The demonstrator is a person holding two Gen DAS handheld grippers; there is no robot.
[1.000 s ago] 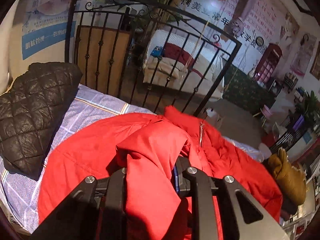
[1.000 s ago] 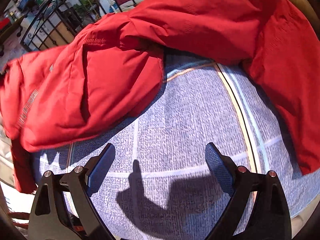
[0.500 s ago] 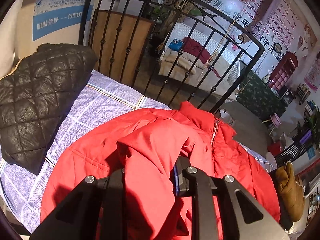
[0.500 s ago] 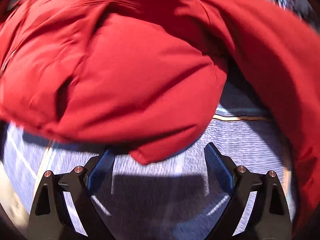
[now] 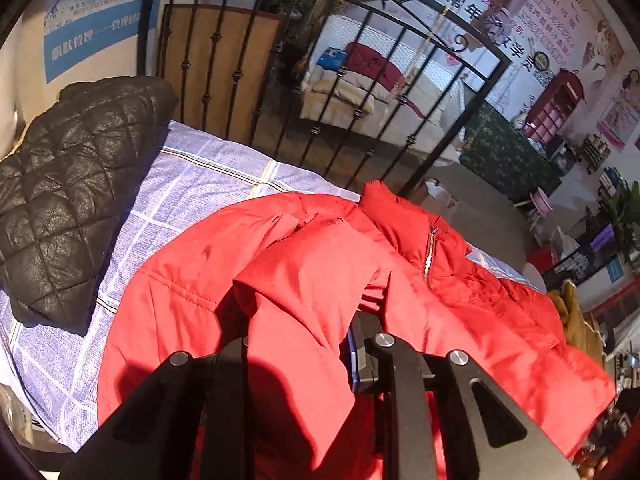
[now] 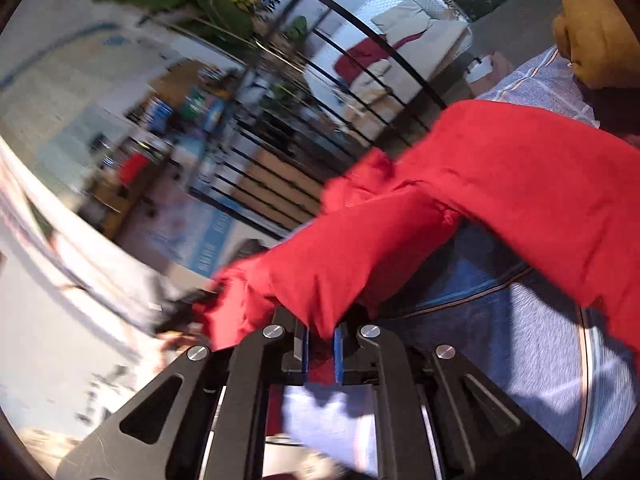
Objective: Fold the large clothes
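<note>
A large red padded jacket (image 5: 460,292) lies spread on the bed, its collar and zip toward the iron footboard. My left gripper (image 5: 304,344) is shut on a fold of the red jacket, which drapes over its fingers and hides the tips. In the right wrist view my right gripper (image 6: 320,344) is shut on the jacket's sleeve (image 6: 360,248) and holds it lifted above the sheet. The rest of the jacket (image 6: 540,200) stretches away to the right.
A black quilted jacket (image 5: 68,184) lies at the left on the blue checked bedsheet (image 5: 192,188). A black iron footboard (image 5: 360,92) stands behind the bed. A mustard garment (image 5: 576,320) lies at the right edge.
My right gripper, open above the sheet a second ago, has closed on the red sleeve and lifted it, swinging its view up. My left gripper keeps its hold and has shifted slightly.
</note>
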